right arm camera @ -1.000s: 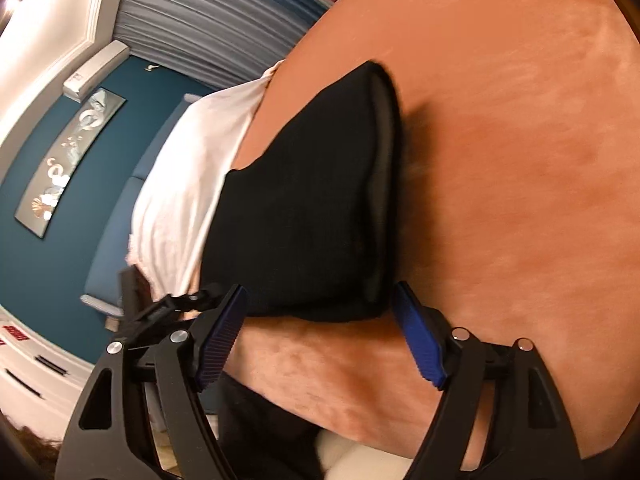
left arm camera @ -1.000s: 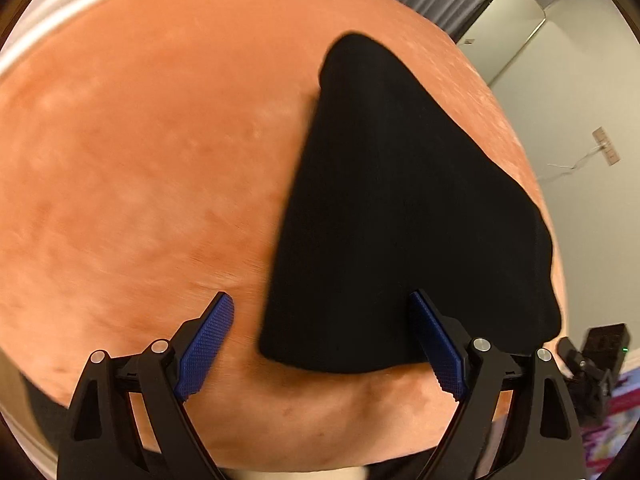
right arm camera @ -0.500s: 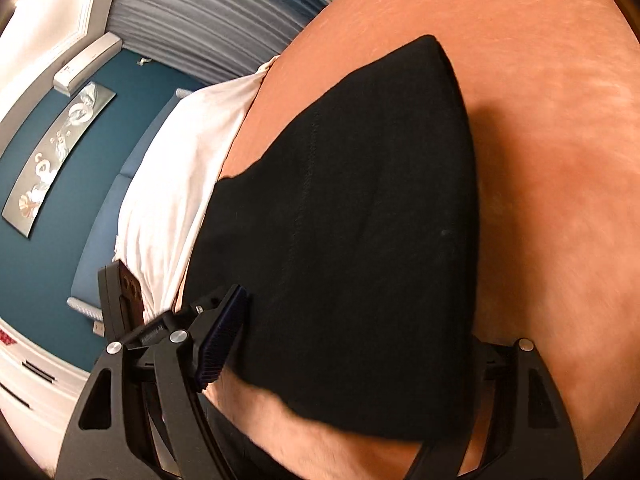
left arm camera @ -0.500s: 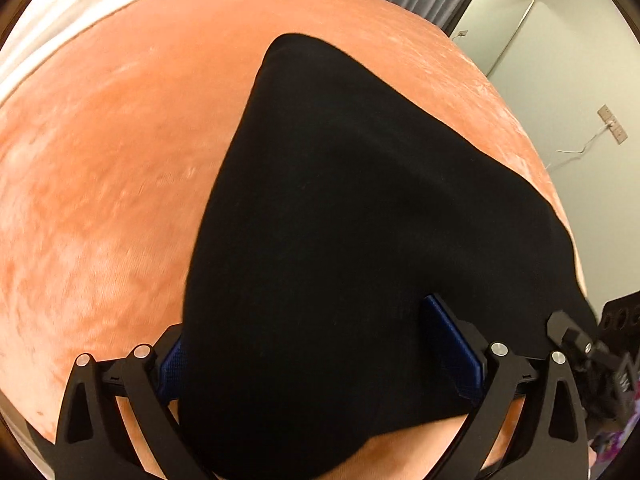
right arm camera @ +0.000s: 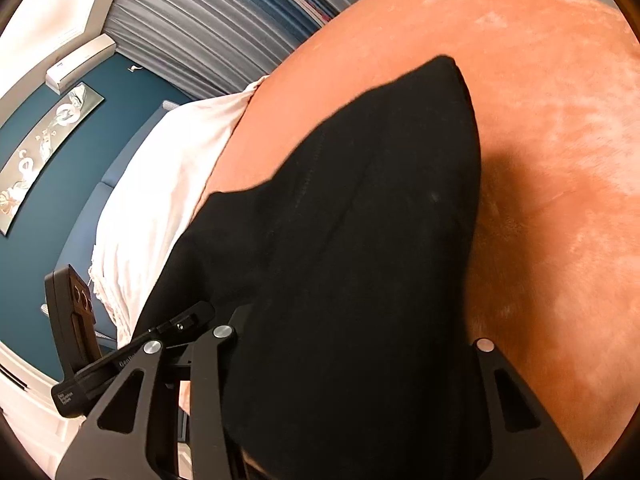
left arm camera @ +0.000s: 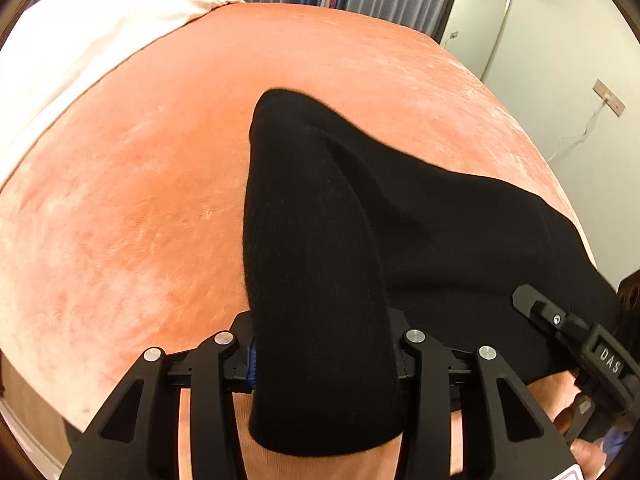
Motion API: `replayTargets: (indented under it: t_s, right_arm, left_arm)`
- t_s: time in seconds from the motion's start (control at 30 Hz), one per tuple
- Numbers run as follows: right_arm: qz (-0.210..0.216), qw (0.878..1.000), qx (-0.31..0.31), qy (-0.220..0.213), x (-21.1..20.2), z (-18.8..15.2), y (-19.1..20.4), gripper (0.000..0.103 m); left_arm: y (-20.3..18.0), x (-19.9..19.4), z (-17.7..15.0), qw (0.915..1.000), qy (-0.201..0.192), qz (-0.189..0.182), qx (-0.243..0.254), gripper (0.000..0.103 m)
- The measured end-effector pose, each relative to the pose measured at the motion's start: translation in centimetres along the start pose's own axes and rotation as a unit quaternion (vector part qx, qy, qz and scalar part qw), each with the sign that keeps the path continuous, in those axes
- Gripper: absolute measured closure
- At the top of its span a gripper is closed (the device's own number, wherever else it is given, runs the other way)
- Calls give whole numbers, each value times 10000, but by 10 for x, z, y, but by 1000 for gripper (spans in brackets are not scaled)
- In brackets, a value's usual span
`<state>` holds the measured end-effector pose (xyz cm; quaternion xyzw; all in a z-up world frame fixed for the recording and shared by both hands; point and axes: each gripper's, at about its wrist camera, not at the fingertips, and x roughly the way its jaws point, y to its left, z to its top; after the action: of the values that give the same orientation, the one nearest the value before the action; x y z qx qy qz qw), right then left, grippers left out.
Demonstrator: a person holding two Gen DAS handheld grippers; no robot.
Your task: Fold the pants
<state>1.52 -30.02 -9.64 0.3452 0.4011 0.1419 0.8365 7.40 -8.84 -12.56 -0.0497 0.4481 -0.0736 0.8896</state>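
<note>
Both the left gripper (left arm camera: 324, 356) and right gripper (right arm camera: 348, 360), jaws just closing, apparently clamp the black pants (left arm camera: 320, 240).

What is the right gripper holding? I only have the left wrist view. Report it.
Observer: The right gripper has the black pants between its jaws, which have just been closing; the cloth drapes over them and hides the pads.
Operator: Describe the edge on that side.
Observer: A thick folded edge runs along the right, casting a shadow on the orange blanket.
Operator: Say what's far left.
Observer: A long framed picture on a teal wall.
</note>
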Motion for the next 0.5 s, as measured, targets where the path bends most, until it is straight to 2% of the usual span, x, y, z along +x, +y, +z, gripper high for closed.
replayTargets:
  t_s: [0.5]
  right_arm:
    - [-48,9999,-123,-14,-42,-39,14,63]
  left_arm:
    - [-2,-52,-43,9990,-202,164,363,66]
